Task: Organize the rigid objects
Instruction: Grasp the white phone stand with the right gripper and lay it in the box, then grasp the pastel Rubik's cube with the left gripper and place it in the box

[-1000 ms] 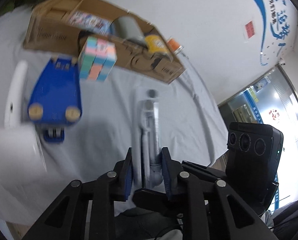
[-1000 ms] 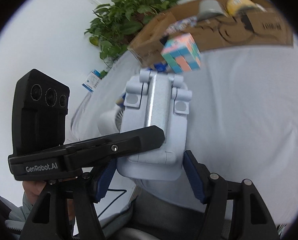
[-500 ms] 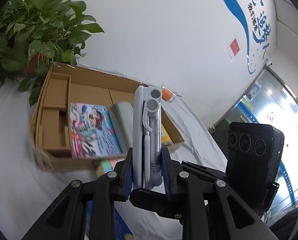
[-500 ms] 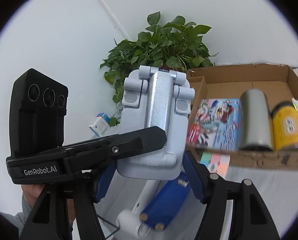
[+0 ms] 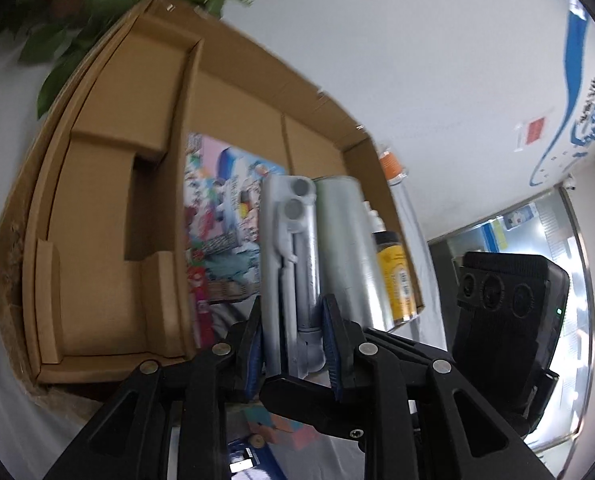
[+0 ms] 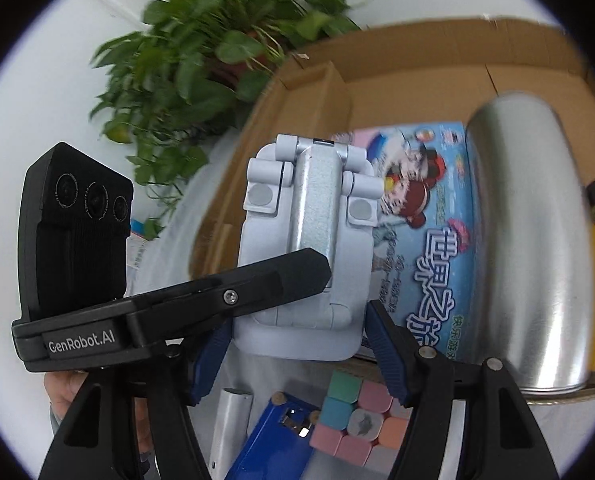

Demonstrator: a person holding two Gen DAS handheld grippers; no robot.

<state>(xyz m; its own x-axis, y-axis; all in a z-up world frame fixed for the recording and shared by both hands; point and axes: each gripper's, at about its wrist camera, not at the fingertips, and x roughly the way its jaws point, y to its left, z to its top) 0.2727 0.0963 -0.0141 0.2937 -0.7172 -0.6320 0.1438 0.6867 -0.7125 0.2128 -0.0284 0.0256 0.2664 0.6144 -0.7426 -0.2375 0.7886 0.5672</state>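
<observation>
pale grey plastic and a strip of brushed metal: that's the folding stand [image 5: 291,264] i've got between both sets of fingers, and it has come up off the white cloth, where it lay a second ago, to hang over the cardboard box [image 5: 97,208]. half a second back the box was still some way ahead; now its open compartments fill my view, so i judge the carry is nearly over and only the lowering is left. my left gripper [image 5: 293,344] is closed down narrow on the stand's thin edges, blue pads [image 5: 331,332] pressed to both sides. my right gripper [image 6: 299,356] is spread wide across the stand's broad base, pads at either flank, though i can't tell if they truly bear on it. the stand hangs just above the picture book [image 6: 425,240], beside the steel tumbler [image 6: 529,248]; the pastel cube [image 6: 357,416] waits outside the box
</observation>
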